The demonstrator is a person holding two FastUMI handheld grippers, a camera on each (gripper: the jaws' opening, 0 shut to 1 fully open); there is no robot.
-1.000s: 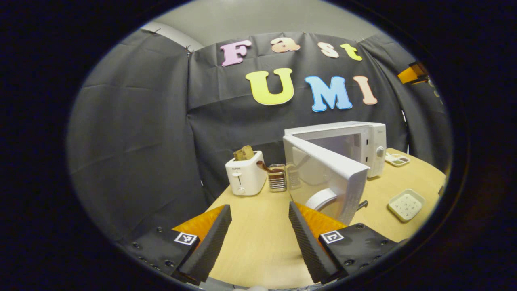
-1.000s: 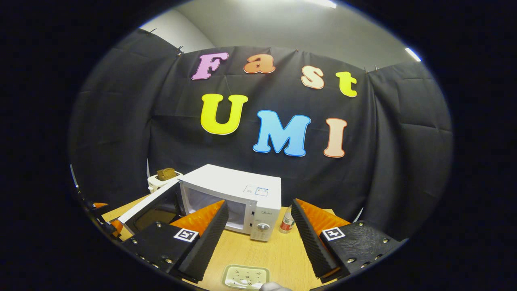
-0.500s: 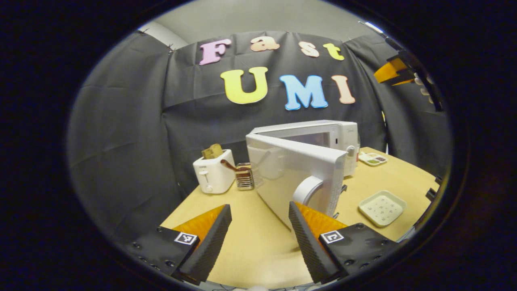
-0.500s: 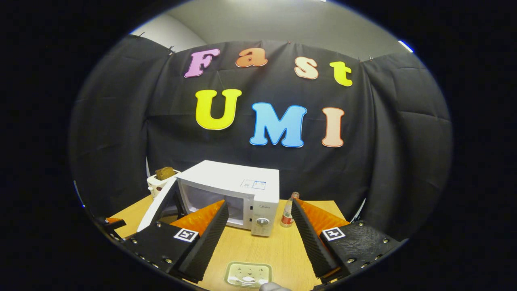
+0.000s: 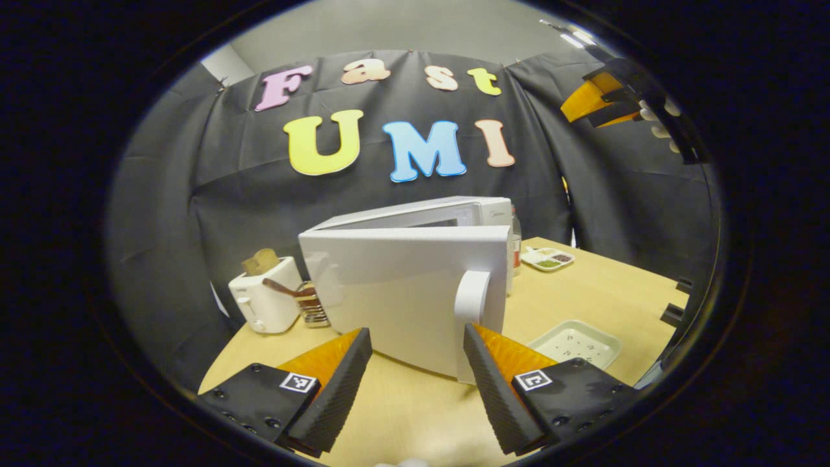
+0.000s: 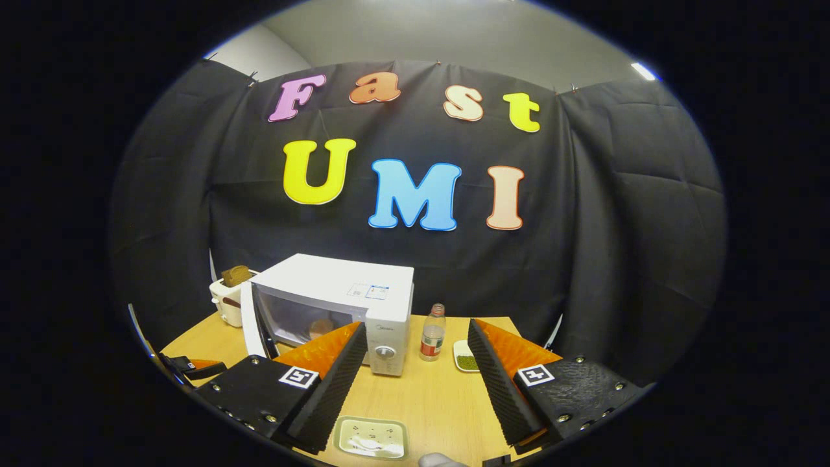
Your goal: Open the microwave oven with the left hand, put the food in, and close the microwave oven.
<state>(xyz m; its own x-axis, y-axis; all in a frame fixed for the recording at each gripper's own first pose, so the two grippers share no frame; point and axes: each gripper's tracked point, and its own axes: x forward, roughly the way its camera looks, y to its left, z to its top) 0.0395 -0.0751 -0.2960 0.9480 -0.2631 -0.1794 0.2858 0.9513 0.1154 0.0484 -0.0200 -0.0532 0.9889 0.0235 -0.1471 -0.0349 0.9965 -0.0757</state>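
Left tool (image 5: 412,363), fingers spread and empty, faces the white microwave's half-open door (image 5: 402,292), placed to push it closed; right tool (image 6: 415,370) hangs open, clear.

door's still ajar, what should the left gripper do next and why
Probably push forward with the open left gripper against the microwave door beside its handle. The door stands part-open, and something round and brownish, likely the food, already sits inside.

microwave (image 5: 415,220) cavity hidden behind its door (image 5: 402,292), food (image 6: 318,327) inside too blurred to identify
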